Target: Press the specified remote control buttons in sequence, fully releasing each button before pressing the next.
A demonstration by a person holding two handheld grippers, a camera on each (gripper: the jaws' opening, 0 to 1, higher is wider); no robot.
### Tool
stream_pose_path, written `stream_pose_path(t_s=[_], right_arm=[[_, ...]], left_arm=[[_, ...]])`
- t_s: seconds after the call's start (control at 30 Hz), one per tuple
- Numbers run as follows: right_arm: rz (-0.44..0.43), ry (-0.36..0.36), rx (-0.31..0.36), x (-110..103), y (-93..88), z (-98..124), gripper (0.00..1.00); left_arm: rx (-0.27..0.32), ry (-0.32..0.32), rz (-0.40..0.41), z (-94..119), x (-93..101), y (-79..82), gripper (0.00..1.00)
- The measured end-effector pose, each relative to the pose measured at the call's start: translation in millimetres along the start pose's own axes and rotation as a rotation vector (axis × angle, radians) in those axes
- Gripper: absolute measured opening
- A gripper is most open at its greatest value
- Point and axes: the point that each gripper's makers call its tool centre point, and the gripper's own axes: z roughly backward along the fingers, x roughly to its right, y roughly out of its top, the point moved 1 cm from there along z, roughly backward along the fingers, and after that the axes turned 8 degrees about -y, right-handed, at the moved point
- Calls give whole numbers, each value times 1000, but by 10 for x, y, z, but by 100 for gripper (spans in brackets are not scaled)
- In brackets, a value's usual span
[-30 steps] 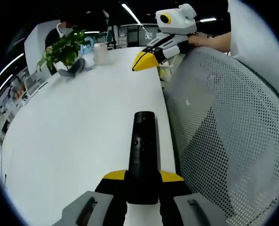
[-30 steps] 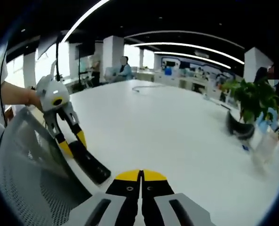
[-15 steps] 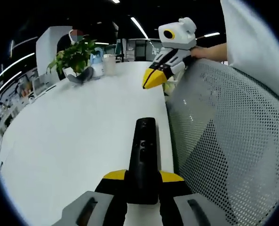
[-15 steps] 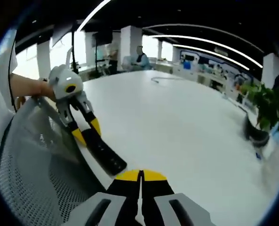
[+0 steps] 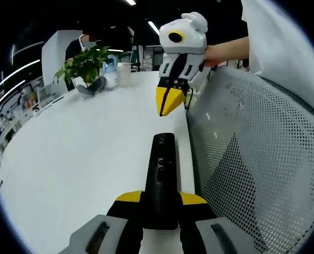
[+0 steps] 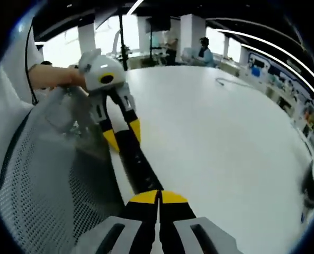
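across the left gripper view, the left tool (image 5: 161, 203) rises from the bottom edge with its yellow-tipped jaws clenched around the near end of a black remote (image 5: 161, 177). the remote juts forward over the white bench (image 5: 77, 153), close to the bench's right edge, its buttons facing up. above and beyond the remote's far end hangs the right tool (image 5: 169, 103), its yellow tips pressed together and pointing down toward the remote, apart from it. a hand (image 5: 225, 52) grips that tool from the right, beside a white sleeve (image 5: 284, 47). a grey mesh chair back (image 5: 252, 159) stands along the bench's right side. at the far end of the bench sit a potted plant (image 5: 85, 66) and a white cup (image 5: 125, 73).

from the right gripper view, the right tool (image 6: 158, 198) comes up from the bottom edge, jaws closed tight on nothing, yellow tips touching. just ahead of those tips the remote (image 6: 137, 166) stretches away toward the left tool (image 6: 122, 132), whose yellow jaws clamp its far end. a hand (image 6: 53, 78) holds that tool from the left. the remote runs along the edge of the bench (image 6: 215, 132), with the chair back (image 6: 45, 180) to the left. a thin cable (image 6: 233, 84) lies far out on the bench. people (image 6: 203, 48) stand in the office beyond.
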Motion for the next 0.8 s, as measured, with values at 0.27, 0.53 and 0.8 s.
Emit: stream_pose_path(t_s=[0.27,0.53,0.8], right_arm=[[82,17,-46,-11,-7,-99,0],[162,53,-90,-12,-35,-162,0],[364,113,-167,-47,-40,-185,0]], left_arm=[[13,-13,6,-1,-11,4,24],[8,-16,1,-10,-22,-1,24],[-2,-16,-10,-18,-22,-5,24]])
